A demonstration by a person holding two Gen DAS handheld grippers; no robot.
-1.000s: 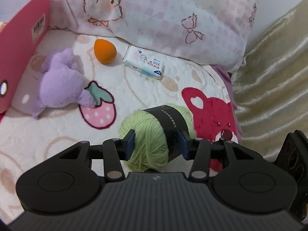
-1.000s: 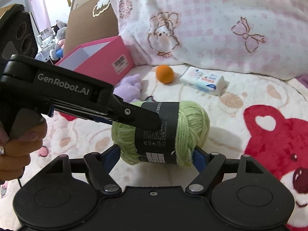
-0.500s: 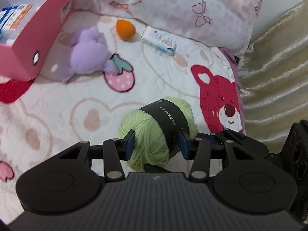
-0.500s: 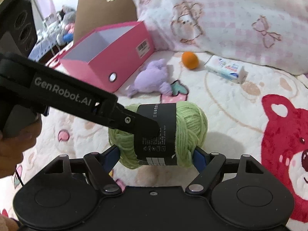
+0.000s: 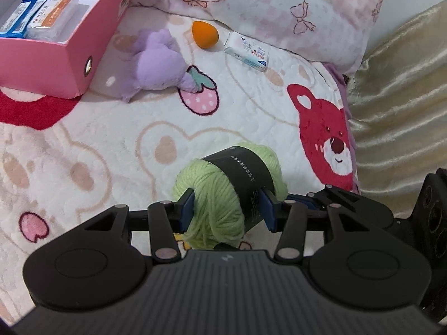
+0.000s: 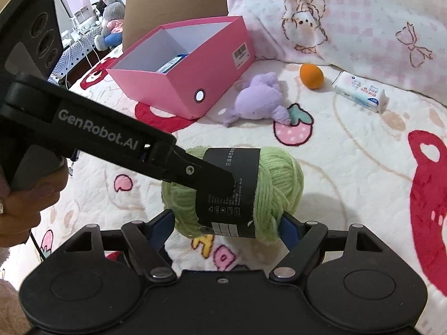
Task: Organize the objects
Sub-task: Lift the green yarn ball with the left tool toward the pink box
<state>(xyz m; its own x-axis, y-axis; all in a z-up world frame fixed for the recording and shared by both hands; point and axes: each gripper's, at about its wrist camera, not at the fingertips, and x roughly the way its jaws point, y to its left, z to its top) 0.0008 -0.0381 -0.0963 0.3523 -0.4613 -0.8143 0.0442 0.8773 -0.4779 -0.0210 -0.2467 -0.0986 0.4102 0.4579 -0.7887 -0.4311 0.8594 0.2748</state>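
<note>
A light green yarn ball (image 5: 223, 195) with a black paper band hangs above the patterned blanket (image 5: 111, 145), held by both grippers. My left gripper (image 5: 227, 208) has its blue pads pressed into the ball's sides, and its jaws are opening slightly with the ball still between them. My right gripper (image 6: 226, 223) is shut on the ball's two ends (image 6: 276, 184). In the right wrist view the left gripper's finger (image 6: 195, 170) crosses in front of the band. An open pink box (image 5: 56, 64) (image 6: 178, 89) with flat packets inside stands at the far left.
On the blanket lie a purple plush (image 5: 159, 61), an orange egg-shaped sponge (image 5: 205, 34) and a tissue pack (image 5: 247, 51), all before a pink pillow (image 5: 279, 5). Gold fabric (image 5: 399, 97) bounds the right side. A cardboard box (image 6: 173, 2) stands behind the pink box.
Both grippers have lifted and pulled back with the yarn ball between them. The pink box has come further into both views, now showing its inside.
</note>
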